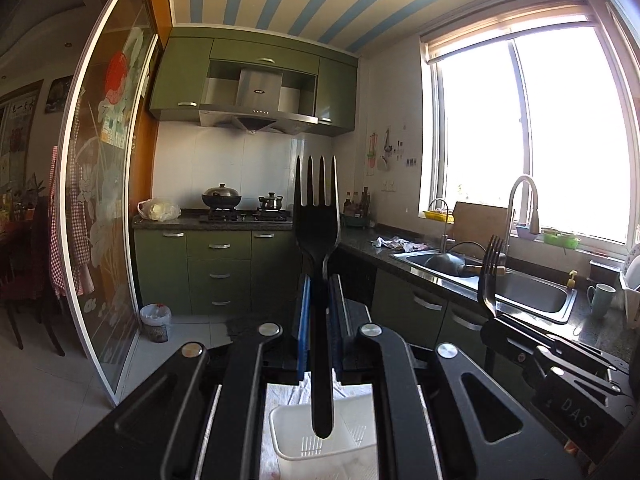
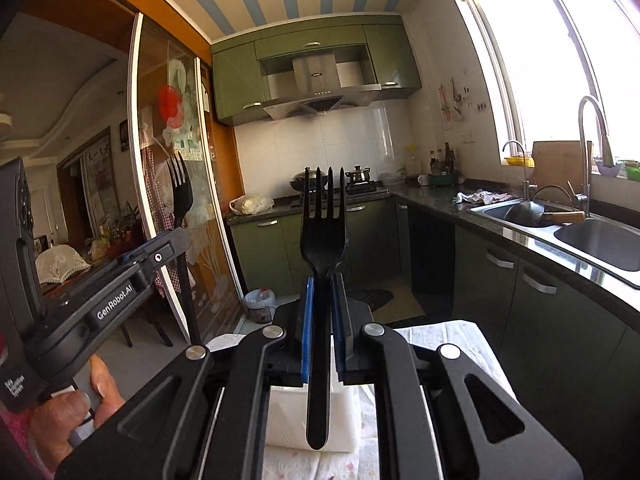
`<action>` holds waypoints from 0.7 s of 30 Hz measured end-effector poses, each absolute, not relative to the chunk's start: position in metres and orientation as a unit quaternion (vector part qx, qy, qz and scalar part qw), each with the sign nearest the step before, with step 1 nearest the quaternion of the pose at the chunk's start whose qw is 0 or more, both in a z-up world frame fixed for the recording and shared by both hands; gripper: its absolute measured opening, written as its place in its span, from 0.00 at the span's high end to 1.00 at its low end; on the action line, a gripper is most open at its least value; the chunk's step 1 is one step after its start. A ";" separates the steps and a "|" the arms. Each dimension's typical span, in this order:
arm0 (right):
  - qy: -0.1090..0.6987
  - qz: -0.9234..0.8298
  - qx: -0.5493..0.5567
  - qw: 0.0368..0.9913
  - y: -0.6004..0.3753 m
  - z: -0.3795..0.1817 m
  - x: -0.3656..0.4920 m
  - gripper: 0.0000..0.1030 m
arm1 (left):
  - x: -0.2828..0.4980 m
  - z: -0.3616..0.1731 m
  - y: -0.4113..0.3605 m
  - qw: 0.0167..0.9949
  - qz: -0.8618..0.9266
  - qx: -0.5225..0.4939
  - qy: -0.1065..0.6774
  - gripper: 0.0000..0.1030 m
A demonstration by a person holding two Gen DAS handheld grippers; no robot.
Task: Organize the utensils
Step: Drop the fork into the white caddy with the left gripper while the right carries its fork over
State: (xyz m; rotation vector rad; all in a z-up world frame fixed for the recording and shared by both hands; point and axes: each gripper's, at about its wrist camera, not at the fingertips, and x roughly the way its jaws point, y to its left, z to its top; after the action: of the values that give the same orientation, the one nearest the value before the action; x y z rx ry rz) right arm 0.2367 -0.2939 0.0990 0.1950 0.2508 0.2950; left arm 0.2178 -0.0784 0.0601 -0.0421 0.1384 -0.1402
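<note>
Between the left gripper's blue-padded fingers a black fork stands clamped, tines up, its handle end hanging over a white slotted utensil basket that only the left wrist view shows as a basket. At that view's right edge the right gripper holds a second fork before the sink. From the right wrist view, the right gripper pinches its fork over a cloth-covered desk; a hand grips the left gripper.
</note>
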 end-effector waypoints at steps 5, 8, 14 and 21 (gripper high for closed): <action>0.109 0.141 0.105 0.978 -0.294 0.105 0.267 0.91 | 0.241 0.035 -0.087 0.994 -0.060 -0.014 0.093 0.91; 0.104 0.143 0.107 0.978 -0.293 0.107 0.282 0.91 | 0.250 0.019 -0.085 0.992 -0.055 -0.015 0.109 0.91; 0.090 0.149 0.106 0.979 -0.285 0.103 0.295 0.91 | 0.260 -0.005 -0.085 0.990 -0.046 -0.010 0.131 0.91; 0.088 0.154 0.104 0.979 -0.272 0.093 0.311 0.91 | 0.257 -0.026 -0.084 0.989 -0.045 -0.006 0.144 0.74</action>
State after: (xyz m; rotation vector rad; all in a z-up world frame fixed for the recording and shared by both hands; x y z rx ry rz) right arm 0.3105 -0.2722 0.0926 0.2104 0.1775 0.3105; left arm 0.2575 -0.0842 -0.0259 -0.0122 0.2890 -0.0912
